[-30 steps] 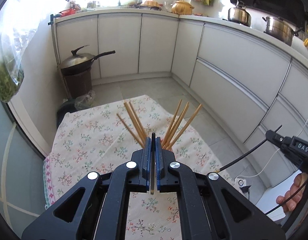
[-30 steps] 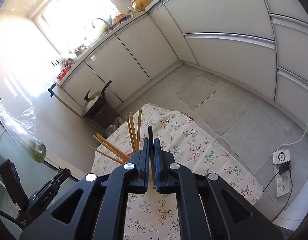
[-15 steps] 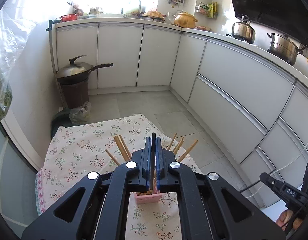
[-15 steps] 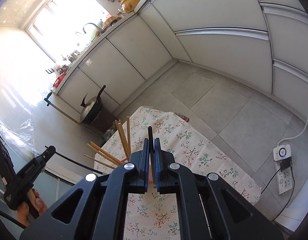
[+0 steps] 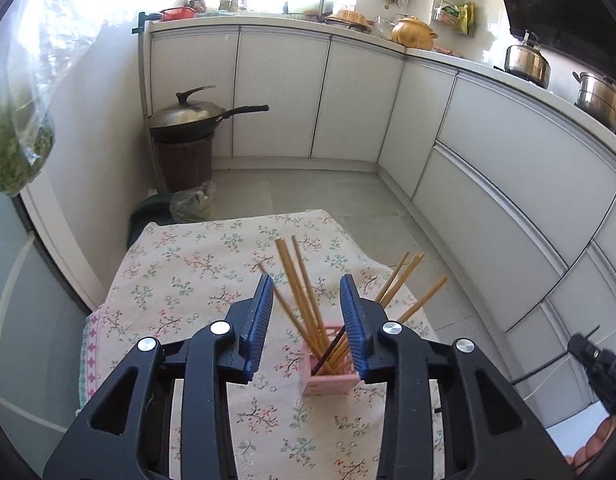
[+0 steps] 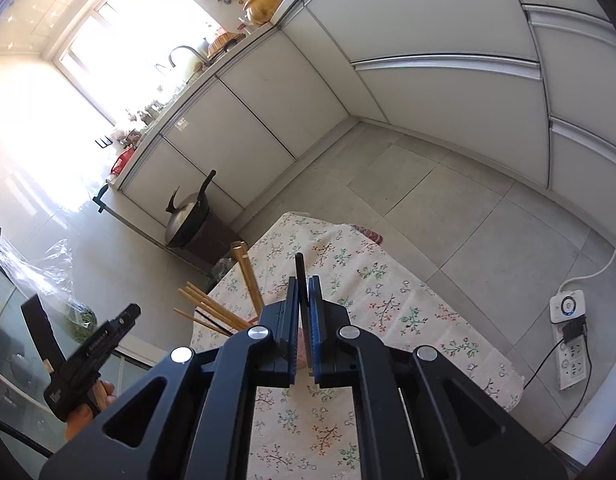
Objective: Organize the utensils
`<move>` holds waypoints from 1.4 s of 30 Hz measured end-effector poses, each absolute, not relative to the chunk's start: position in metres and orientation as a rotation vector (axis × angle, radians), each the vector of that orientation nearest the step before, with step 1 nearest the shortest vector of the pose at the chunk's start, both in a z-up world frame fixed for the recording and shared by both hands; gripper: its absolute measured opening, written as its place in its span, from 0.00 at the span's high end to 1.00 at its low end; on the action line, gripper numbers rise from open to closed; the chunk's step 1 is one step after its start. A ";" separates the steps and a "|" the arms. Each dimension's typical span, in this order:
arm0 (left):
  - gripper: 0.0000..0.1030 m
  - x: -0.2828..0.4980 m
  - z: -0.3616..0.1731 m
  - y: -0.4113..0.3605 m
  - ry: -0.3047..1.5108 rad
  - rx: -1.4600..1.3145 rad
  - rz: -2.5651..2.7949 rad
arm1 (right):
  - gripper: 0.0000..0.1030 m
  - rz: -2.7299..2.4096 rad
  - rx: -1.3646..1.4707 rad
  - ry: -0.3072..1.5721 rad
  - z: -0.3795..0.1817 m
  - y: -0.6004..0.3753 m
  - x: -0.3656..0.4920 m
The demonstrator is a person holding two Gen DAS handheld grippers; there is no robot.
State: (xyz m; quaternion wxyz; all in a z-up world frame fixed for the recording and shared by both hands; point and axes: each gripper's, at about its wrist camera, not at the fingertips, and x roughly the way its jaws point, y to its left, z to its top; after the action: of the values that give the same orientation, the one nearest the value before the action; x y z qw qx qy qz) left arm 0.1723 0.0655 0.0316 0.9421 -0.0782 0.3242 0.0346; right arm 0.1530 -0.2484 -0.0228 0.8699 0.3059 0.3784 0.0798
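Note:
A pink square holder [image 5: 329,377] stands on the floral tablecloth [image 5: 196,264]. Several wooden chopsticks [image 5: 298,280] and one dark chopstick [image 5: 330,351] lean in it. My left gripper [image 5: 307,288] is open and empty just above the holder. My right gripper [image 6: 304,284] is shut on a dark chopstick [image 6: 300,276] that sticks up between the pads, above the table [image 6: 388,292]. The wooden chopsticks also show in the right wrist view [image 6: 212,308], left of that gripper.
A wok [image 5: 188,116] sits on a brown bin [image 5: 186,164] by the white cabinets [image 5: 348,92]. Pots [image 5: 528,60] stand on the counter. A power strip [image 6: 570,344] lies on the floor to the right. A bag of greens [image 5: 20,148] hangs at left.
My left gripper has opened and let go of its dark chopstick, which now stands in the pink holder. My right gripper still holds its dark chopstick and has shifted slightly.

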 end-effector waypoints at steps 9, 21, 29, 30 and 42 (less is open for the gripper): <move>0.55 0.144 0.027 0.103 0.654 -0.222 0.121 | 0.95 0.204 0.613 0.768 -0.005 -0.208 0.168; 0.50 0.142 0.037 0.133 0.636 -0.291 0.103 | 0.95 0.207 0.482 0.768 0.004 -0.137 0.223; 0.49 0.147 0.033 0.137 0.644 -0.319 0.091 | 0.87 0.235 0.450 0.796 -0.011 -0.108 0.252; 0.48 0.145 0.034 0.136 0.637 -0.316 0.090 | 0.86 0.239 0.456 0.794 -0.010 -0.107 0.253; 0.46 0.141 0.041 0.129 0.616 -0.302 0.075 | 0.93 0.255 0.457 0.709 0.030 -0.121 0.226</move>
State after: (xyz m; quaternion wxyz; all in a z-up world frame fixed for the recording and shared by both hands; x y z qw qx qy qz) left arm 0.1409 0.1293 0.0412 0.9411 -0.1480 0.3018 0.0369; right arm 0.2263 -0.1209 0.0299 0.9045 0.2211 0.3433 0.1234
